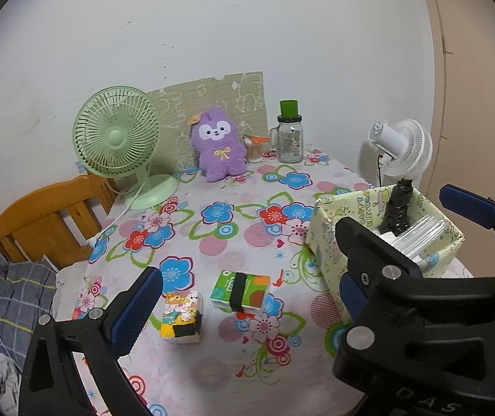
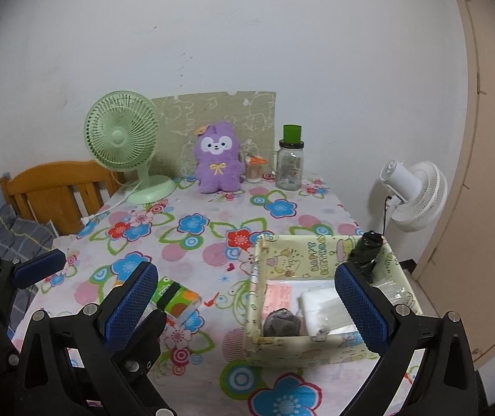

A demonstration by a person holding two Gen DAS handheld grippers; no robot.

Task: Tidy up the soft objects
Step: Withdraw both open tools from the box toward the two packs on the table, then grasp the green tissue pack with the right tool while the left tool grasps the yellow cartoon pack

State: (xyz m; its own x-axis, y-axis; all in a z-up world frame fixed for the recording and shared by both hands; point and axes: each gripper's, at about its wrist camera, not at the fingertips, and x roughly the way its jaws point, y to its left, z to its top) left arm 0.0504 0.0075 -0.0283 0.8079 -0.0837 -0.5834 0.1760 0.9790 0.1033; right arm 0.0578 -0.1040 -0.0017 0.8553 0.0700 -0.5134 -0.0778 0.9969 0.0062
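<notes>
Hovering wide open, both tongs (image 1: 244, 298) (image 2: 247, 298) — tissue packs (image 1: 240, 290) lie on bare cloth beside the box (image 2: 258, 298).

This is a lived-in bedroom at home: a tabletop (image 1: 213, 242) under a flowered cloth stands against a plain white wall, with a wooden bed headboard (image 1: 50, 215) and plaid bedding (image 1: 15, 294) just beside it, a green desk fan (image 1: 119, 138), a purple plush toy (image 1: 218, 145) and a white fan (image 2: 417, 194).

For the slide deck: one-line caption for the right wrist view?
Open right tool above a floral tablecloth, between tissue packs and a half-filled paper box.
</notes>
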